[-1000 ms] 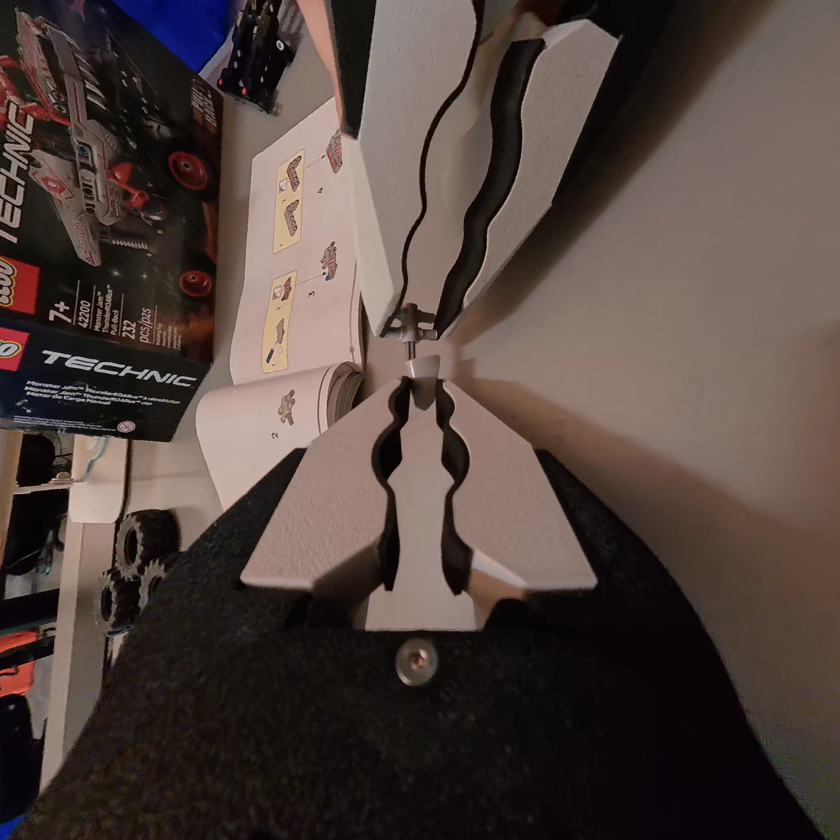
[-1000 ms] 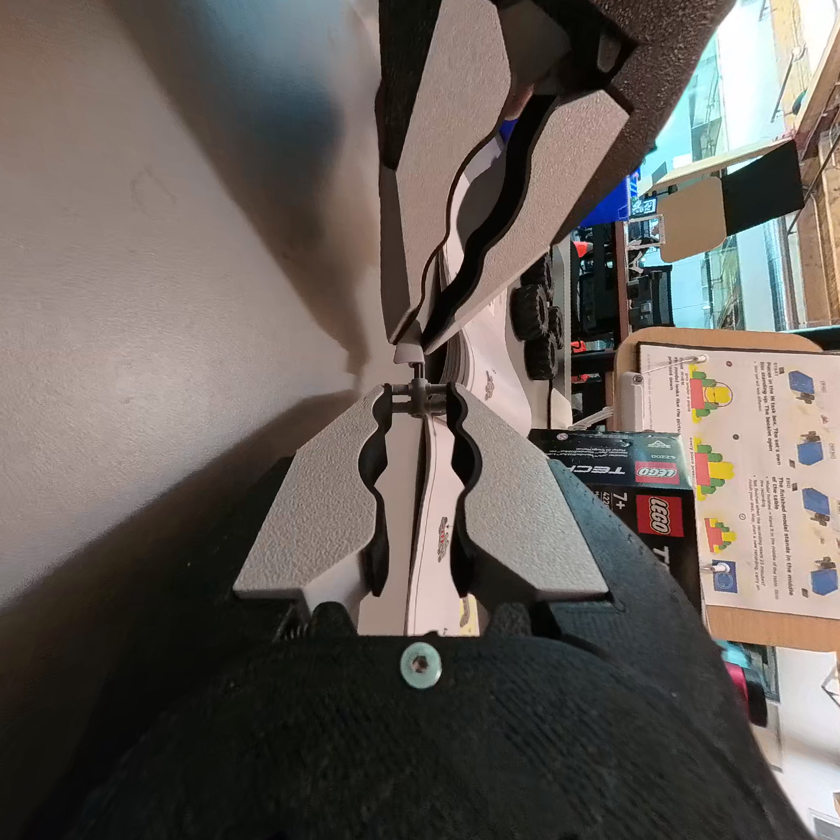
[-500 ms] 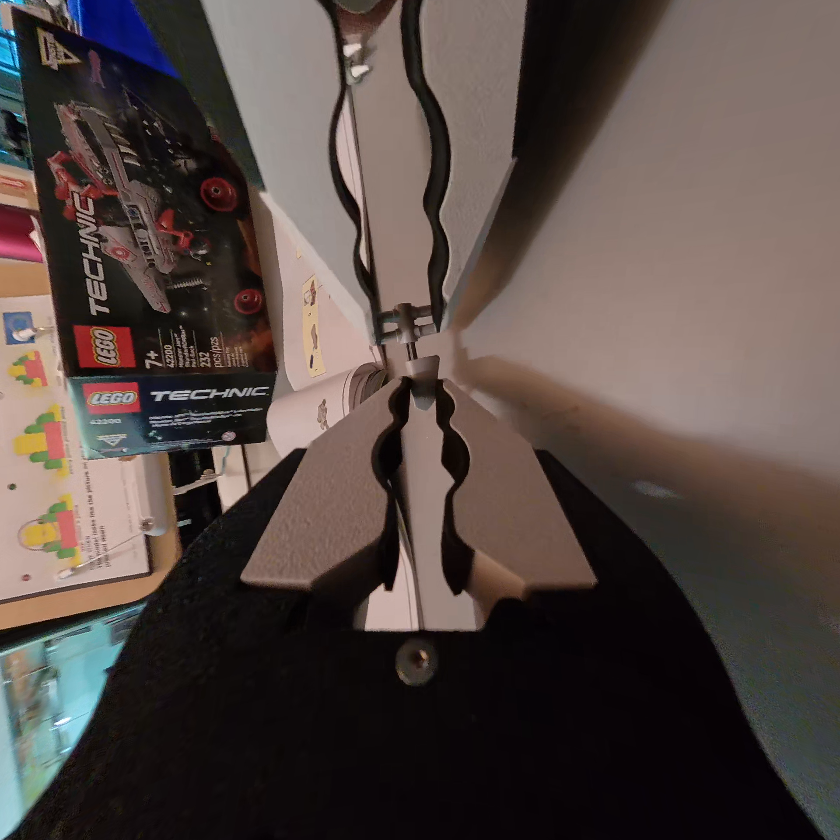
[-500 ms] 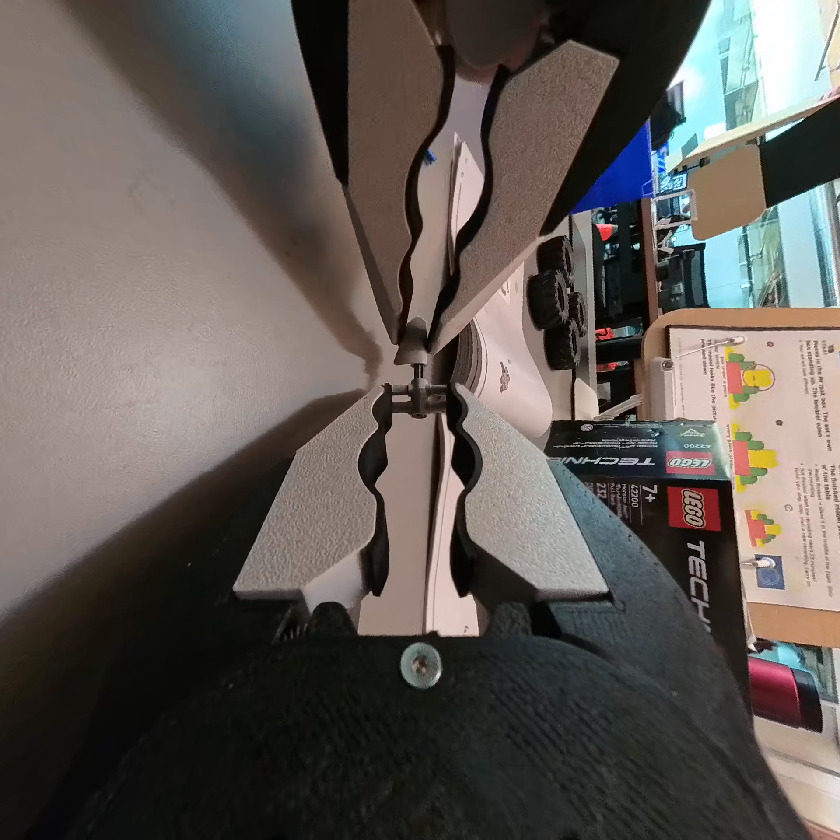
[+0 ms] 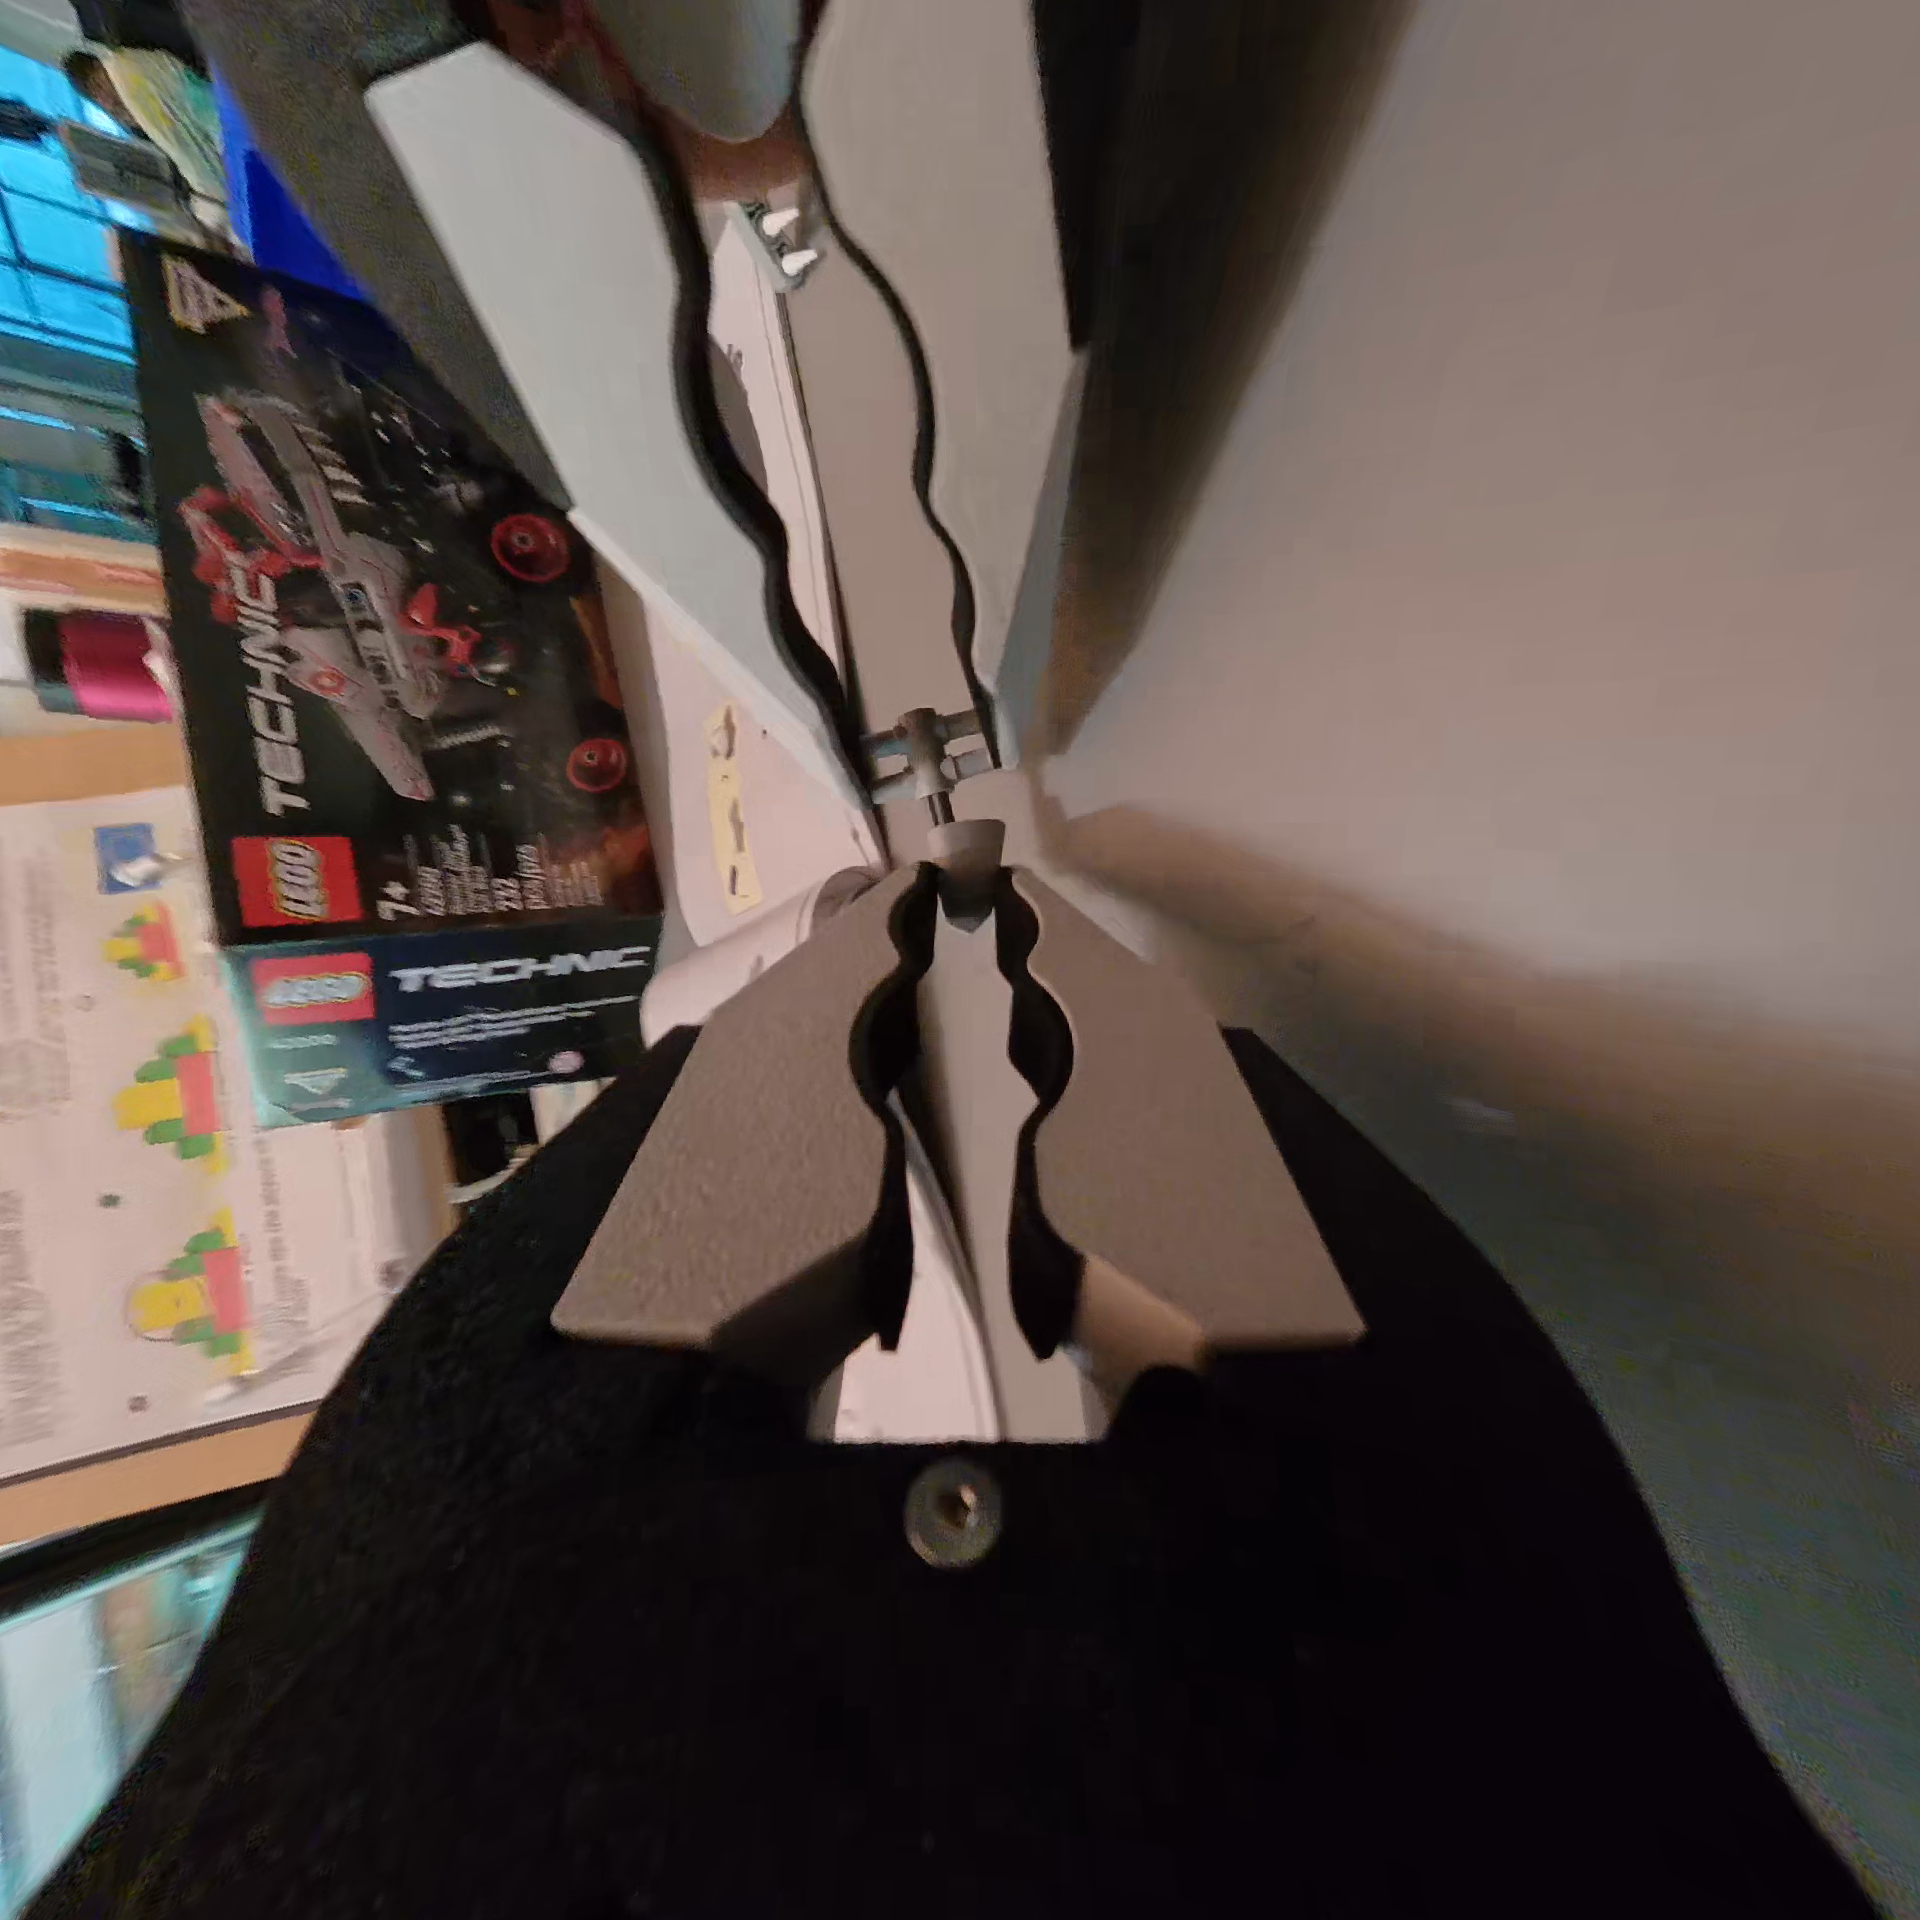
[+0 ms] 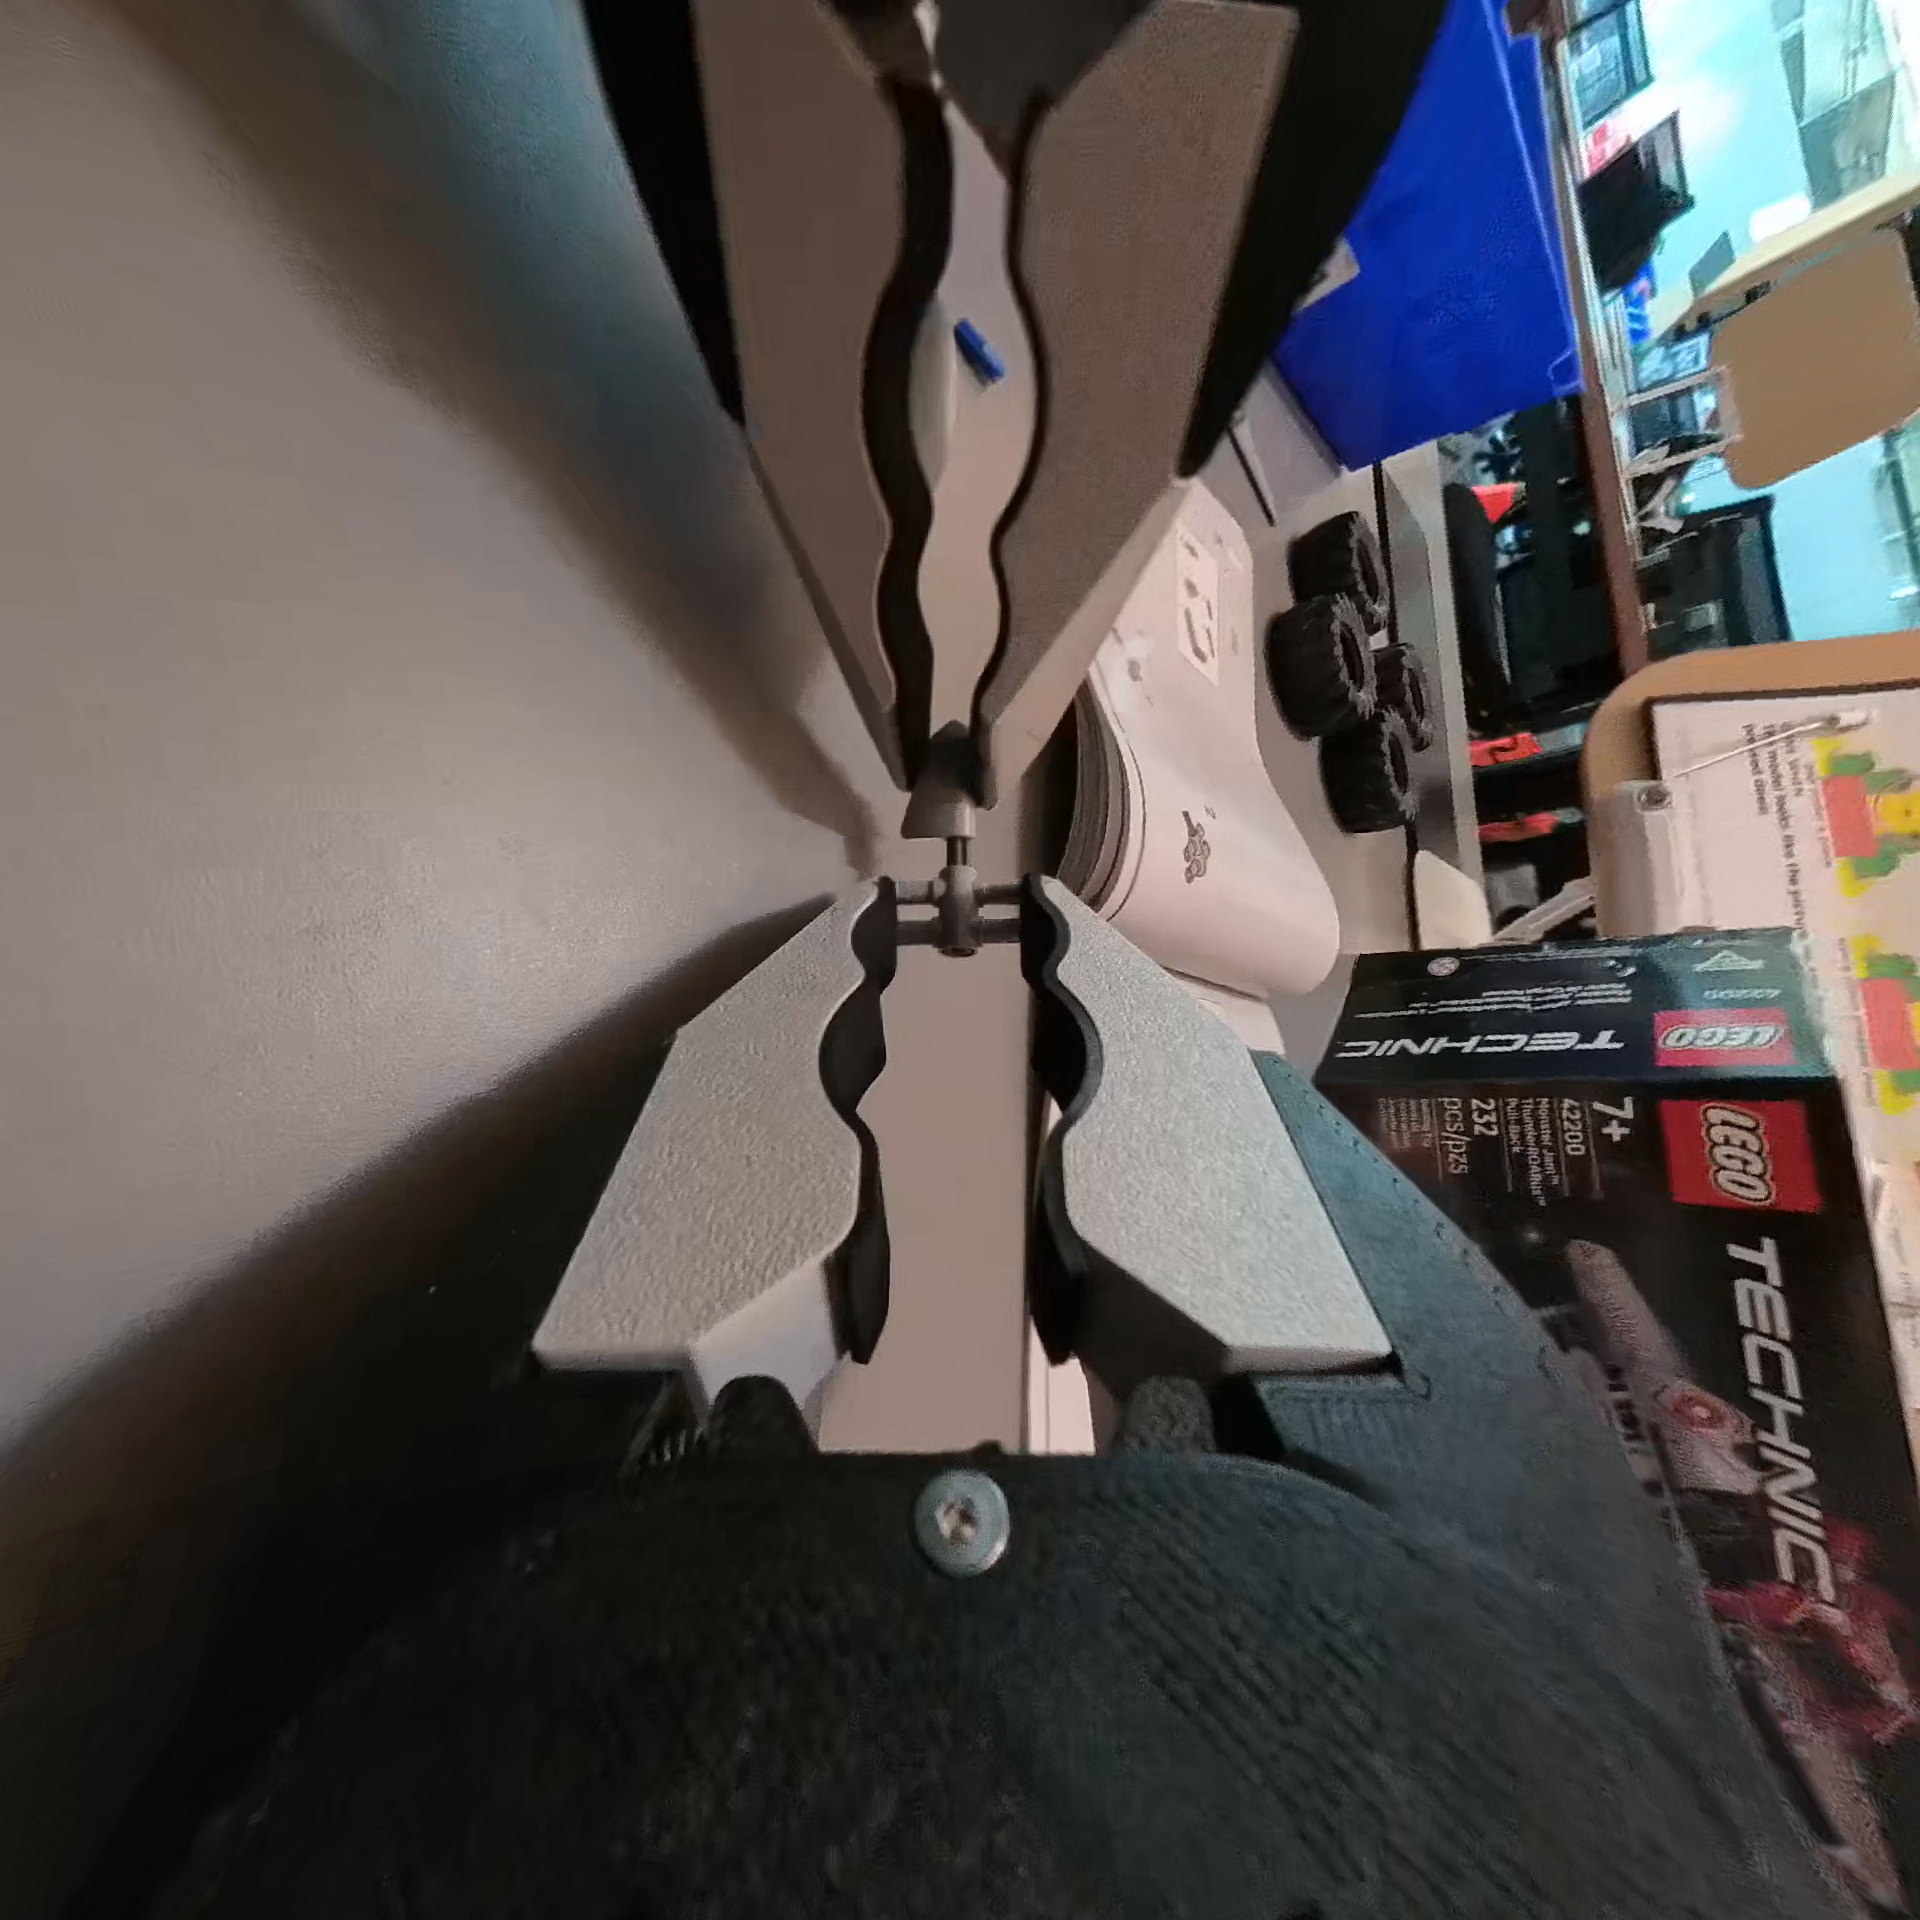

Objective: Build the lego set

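Left claw [image 5: 968, 891] pinching grey cone [image 5: 966, 857], right claw [image 6: 954, 920] clamping cross connector [image 6: 951, 920], pieces tip-to-tip above bare tabletop [image 6: 364, 623].

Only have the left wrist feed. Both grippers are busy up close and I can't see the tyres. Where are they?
Observer: Right wrist view shows four black knobbly rubber tyres clustered on the table, just beyond the open white paper instruction booklet.
Operator: Any loose parts I'm missing?
Observer: Yes. One small blue plastic piece lies on the table. It shows through the gap between the jaws of the left gripper.
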### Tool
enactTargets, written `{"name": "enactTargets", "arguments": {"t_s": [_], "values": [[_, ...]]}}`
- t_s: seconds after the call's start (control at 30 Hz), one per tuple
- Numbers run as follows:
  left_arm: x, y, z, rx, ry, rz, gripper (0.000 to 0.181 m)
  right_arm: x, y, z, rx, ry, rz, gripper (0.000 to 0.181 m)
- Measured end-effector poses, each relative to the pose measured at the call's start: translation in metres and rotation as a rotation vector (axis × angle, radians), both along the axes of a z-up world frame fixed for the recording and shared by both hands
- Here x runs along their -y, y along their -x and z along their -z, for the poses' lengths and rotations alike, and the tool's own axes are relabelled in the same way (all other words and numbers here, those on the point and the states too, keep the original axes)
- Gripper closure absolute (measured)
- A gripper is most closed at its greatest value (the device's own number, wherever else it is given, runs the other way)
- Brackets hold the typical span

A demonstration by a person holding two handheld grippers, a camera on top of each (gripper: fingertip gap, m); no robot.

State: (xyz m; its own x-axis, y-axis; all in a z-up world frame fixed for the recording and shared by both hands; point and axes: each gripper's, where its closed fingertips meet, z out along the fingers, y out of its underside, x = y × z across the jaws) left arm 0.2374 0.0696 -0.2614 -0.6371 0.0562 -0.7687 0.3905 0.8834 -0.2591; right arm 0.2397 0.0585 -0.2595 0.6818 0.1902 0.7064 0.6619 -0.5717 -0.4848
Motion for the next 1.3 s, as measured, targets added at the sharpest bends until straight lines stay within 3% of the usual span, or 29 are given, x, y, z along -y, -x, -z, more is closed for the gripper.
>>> {"name": "enactTargets", "arguments": {"t_s": [0.03, 0.27, 0.37, 0.5, 0.67, 0.87, 1.0, 1.3], "values": [[0.000, -0.001, -0.002, 0.041, -0.030, 0.009, 0.173, 0.000, -0.001, -0.002, -0.020, -0.013, 0.005, 0.158], [0.001, -0.004, -0.008, 0.198, -0.165, 0.063, 0.173, 0.001, 0.000, -0.007, -0.097, -0.058, 0.005, 0.158], [0.003, -0.002, -0.005, 0.148, -0.137, 0.072, 0.173, 0.002, 0.000, -0.004, -0.053, -0.036, -0.010, 0.158], [0.005, 0.002, -0.006, -0.045, 0.055, 0.068, 0.173, 0.002, 0.004, -0.006, -0.065, -0.047, -0.045, 0.158], [0.006, 0.005, -0.001, 0.014, -0.083, 0.103, 0.173, 0.003, 0.007, 0.000, -0.140, -0.030, -0.053, 0.158], [0.007, 0.010, -0.007, -0.251, 0.235, 0.068, 0.173, 0.002, 0.010, -0.007, -0.167, -0.080, -0.095, 0.158], [0.008, 0.014, -0.010, -0.371, 0.360, 0.076, 0.173, 0.002, 0.014, -0.010, -0.202, -0.106, -0.118, 0.158], [0.011, 0.020, -0.017, -0.443, 0.436, 0.127, 0.173, 0.004, 0.021, -0.019, -0.370, -0.171, -0.167, 0.159]]}}
